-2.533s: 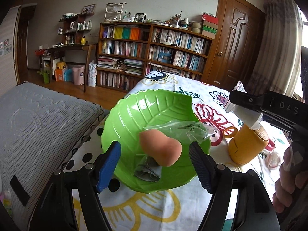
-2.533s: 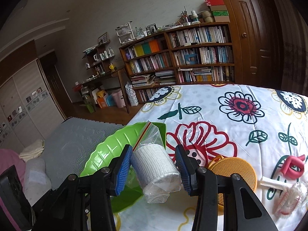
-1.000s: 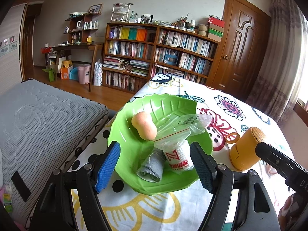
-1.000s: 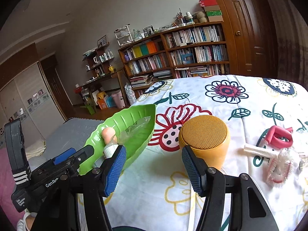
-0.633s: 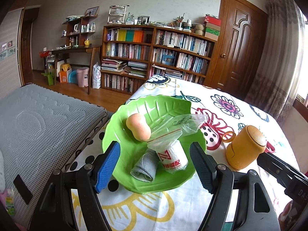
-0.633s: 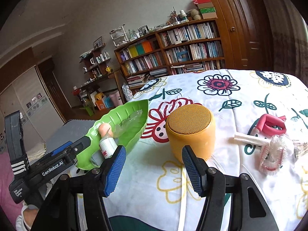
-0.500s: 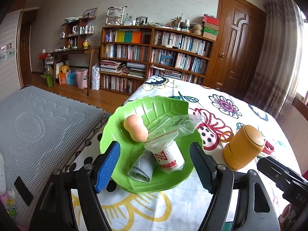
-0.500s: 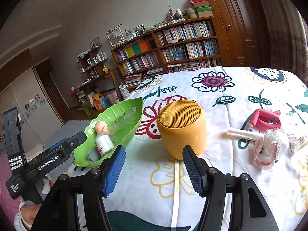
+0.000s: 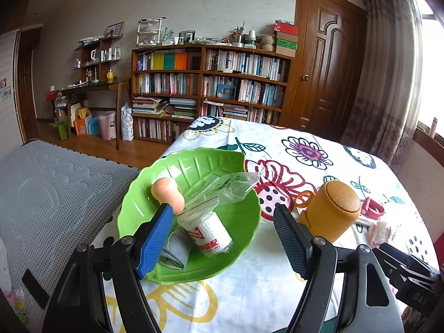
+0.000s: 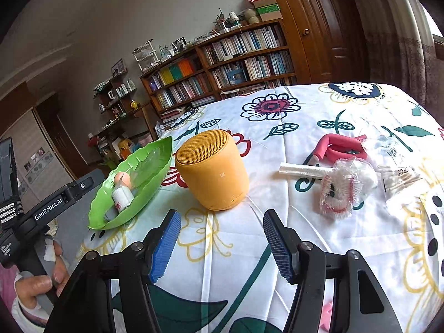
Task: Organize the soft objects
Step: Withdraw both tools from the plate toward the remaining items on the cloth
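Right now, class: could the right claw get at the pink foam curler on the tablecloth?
Probably yes: the right claw is open and empty, and the pink foam curler lies uncovered ahead, right of the yellow speaker.

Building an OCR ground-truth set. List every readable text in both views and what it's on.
"GenRobot.AI": black handle of the left claw.
"DAS": black body of the right claw.
"PCS", upside down: clear plastic packet of swabs.
Red and black print on the bagged white bandage roll: unreadable.
Book spines: too small.
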